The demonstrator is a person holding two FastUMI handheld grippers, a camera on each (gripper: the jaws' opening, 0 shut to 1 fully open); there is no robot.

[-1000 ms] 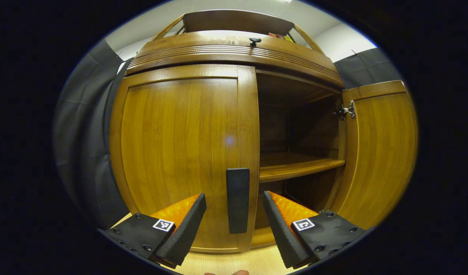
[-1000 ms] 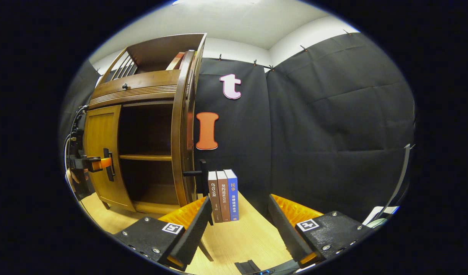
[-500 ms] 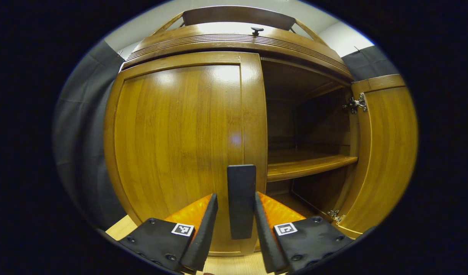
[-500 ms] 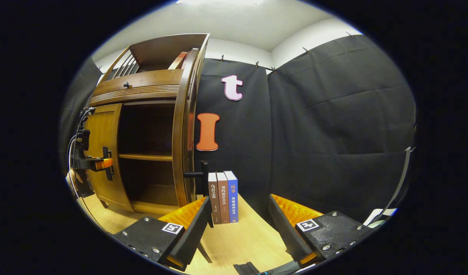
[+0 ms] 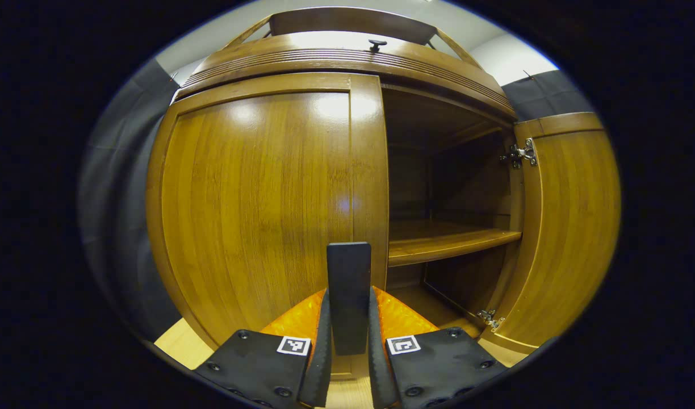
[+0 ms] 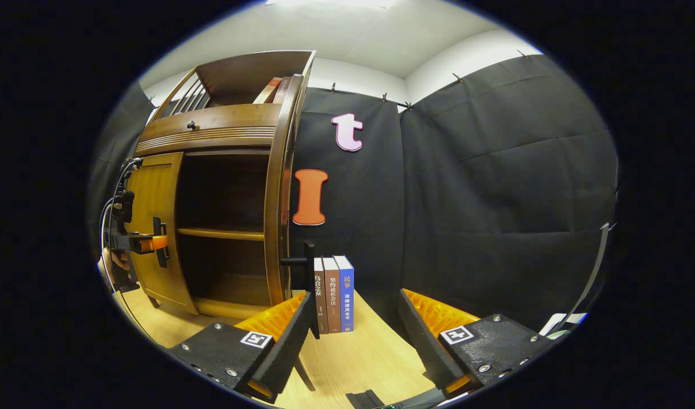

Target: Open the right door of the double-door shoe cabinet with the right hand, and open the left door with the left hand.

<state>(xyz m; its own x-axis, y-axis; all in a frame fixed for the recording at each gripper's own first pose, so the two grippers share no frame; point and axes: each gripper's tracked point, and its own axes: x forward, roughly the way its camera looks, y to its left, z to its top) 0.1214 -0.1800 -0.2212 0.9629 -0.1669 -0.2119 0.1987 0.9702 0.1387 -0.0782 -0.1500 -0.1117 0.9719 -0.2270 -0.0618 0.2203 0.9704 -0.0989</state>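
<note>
In the left gripper view, the closed left door [image 5: 268, 210] fills the left and centre, its handle [image 5: 348, 295] at lower centre; the shelf [image 5: 447, 241] sits right of it, the open right door [image 5: 569, 227] at far right. In the right gripper view, books [image 6: 333, 292] stand on the surface [image 6: 364, 358] at lower centre.

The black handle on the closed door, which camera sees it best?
The left gripper view. There the handle stands big and close, on the left door, with the left gripper shut on it. In the right gripper view the same handle is small and far off at the side, seen edge-on with the left gripper at it.
</note>
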